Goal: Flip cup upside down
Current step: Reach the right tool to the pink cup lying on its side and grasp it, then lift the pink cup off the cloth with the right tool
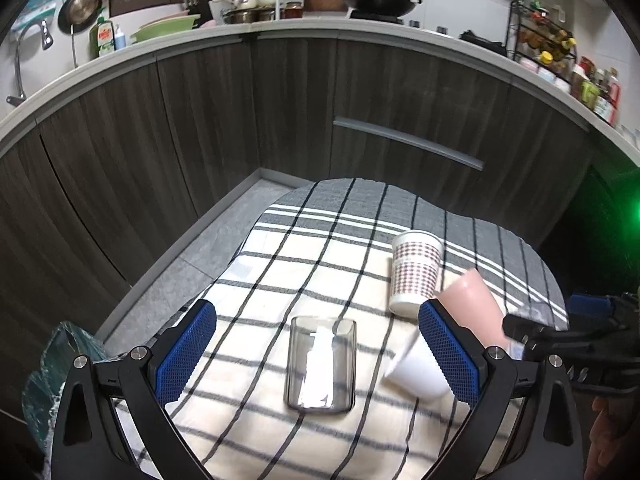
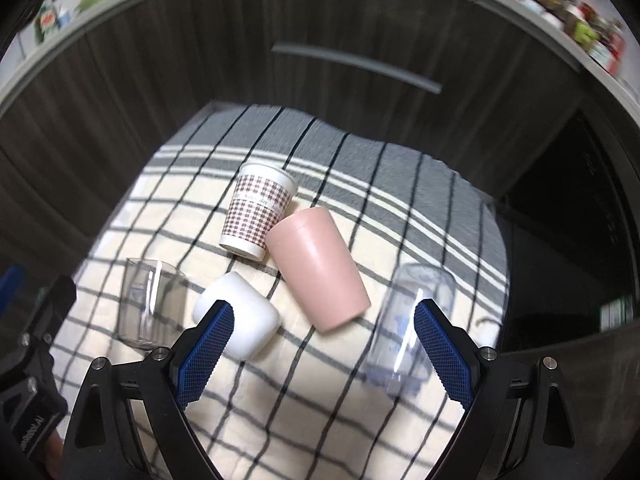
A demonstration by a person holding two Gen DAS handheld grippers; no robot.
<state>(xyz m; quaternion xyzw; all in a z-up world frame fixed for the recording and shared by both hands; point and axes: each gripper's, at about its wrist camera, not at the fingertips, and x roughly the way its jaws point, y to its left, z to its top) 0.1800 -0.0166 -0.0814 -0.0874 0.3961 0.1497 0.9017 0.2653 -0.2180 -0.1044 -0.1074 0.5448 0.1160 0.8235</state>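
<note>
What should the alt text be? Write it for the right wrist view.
Open blue-padded right gripper hovers over a checked cloth holding five cups: patterned paper cup, pink plastic cup, white cup, clear glass and clear plastic cup. Dark wooden cabinets stand behind.

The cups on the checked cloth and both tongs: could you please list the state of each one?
Patterned paper cup: upright, mouth up.
Pink cup: upside down.
White cup: upside down.
Smoky glass: upright.
Clear bluish cup: blurred, orientation unclear.
Left tongs: open, empty.
Right tongs: open, empty.
</note>
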